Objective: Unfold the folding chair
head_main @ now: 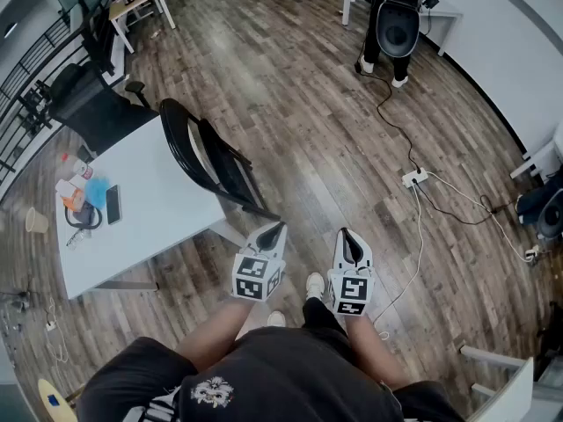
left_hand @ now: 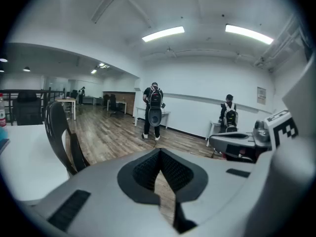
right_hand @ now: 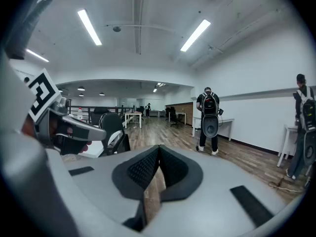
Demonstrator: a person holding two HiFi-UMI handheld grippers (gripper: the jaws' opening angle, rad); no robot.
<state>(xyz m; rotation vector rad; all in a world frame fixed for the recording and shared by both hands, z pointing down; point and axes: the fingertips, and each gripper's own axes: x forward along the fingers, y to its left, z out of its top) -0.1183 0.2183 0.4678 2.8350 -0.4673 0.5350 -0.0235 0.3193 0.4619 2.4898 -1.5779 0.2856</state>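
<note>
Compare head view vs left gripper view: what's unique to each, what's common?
Head view only: the phone on the white table, the power strip with its cables on the floor, and the wearer's shoes.
Left gripper view only: ceiling light strips, a second person with a backpack by the far wall, and a close look at the left gripper, jaws shut with nothing between them.
Both: the folded black folding chair at the table's edge, the standing person with a backpack, the right gripper, and the wood floor.
</note>
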